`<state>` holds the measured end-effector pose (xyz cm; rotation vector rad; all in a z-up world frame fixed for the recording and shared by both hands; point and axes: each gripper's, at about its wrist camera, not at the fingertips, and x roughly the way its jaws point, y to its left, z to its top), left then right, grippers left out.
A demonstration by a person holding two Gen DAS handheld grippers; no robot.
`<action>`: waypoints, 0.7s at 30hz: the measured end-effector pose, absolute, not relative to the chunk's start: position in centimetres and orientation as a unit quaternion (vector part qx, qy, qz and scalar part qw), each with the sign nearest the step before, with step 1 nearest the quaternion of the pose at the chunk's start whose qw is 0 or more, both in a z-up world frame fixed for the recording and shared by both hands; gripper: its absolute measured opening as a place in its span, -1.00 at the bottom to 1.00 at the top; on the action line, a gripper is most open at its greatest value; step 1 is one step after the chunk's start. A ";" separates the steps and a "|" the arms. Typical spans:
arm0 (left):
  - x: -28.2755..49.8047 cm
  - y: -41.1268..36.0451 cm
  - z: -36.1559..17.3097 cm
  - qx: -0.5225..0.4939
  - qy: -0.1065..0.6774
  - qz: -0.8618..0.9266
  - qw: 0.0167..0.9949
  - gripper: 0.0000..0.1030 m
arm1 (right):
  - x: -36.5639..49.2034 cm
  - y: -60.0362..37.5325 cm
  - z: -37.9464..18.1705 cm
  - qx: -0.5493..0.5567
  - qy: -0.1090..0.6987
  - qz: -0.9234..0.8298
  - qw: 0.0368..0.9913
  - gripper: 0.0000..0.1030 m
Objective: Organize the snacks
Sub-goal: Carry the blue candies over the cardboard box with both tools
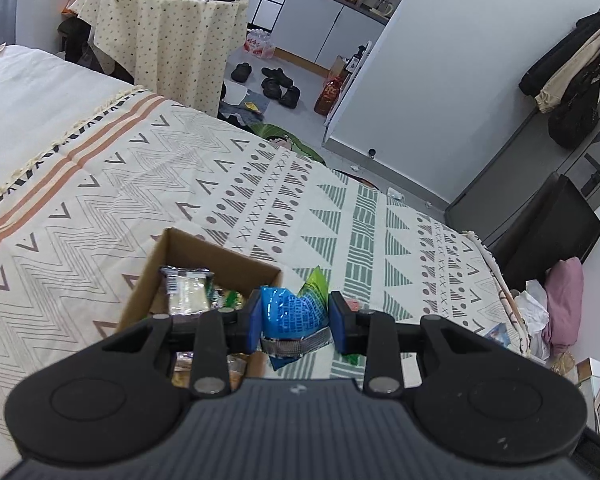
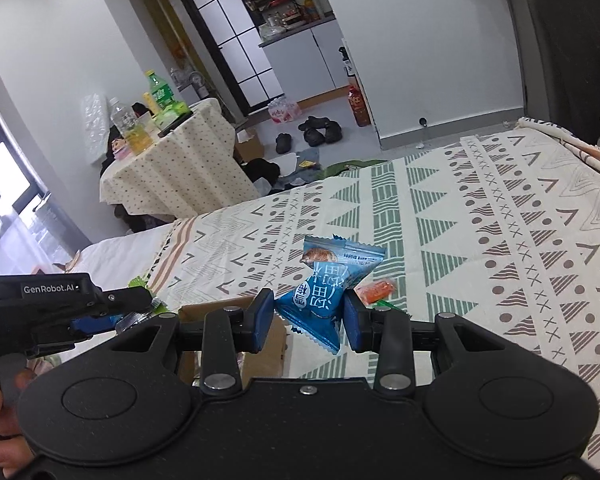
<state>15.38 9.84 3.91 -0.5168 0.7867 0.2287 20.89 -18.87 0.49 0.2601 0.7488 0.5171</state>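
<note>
Snacks are being gathered on a patterned bedspread (image 1: 100, 208). Left gripper (image 1: 294, 316) is clenching a crumpled blue packet (image 1: 288, 312) just right of a cardboard box (image 1: 148, 280), which is sitting on the near part of the bed and holding several wrapped snacks (image 1: 188, 292). A green wrapper (image 1: 316, 284) is lying just beyond the packet. Right gripper (image 2: 308, 316) is squeezing a blue snack pouch (image 2: 320, 300) above the bedspread; an orange snack (image 2: 376, 292) is lying just right of it. A draped round table (image 2: 180, 160) is standing far left.
</note>
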 end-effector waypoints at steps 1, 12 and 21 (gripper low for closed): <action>15.3 10.1 3.8 -0.248 0.380 0.110 0.884 -0.36 | 20.8 -18.6 0.6 0.123 0.360 0.252 0.890 -0.29; 14.5 13.6 2.3 -0.247 0.409 0.107 0.872 -0.36 | 19.9 -15.2 0.9 0.112 0.362 0.287 0.880 -0.29; 14.0 17.0 -0.6 -0.266 0.444 0.126 0.847 -0.34 | 20.1 -11.3 -0.7 0.099 0.388 0.317 0.860 -0.29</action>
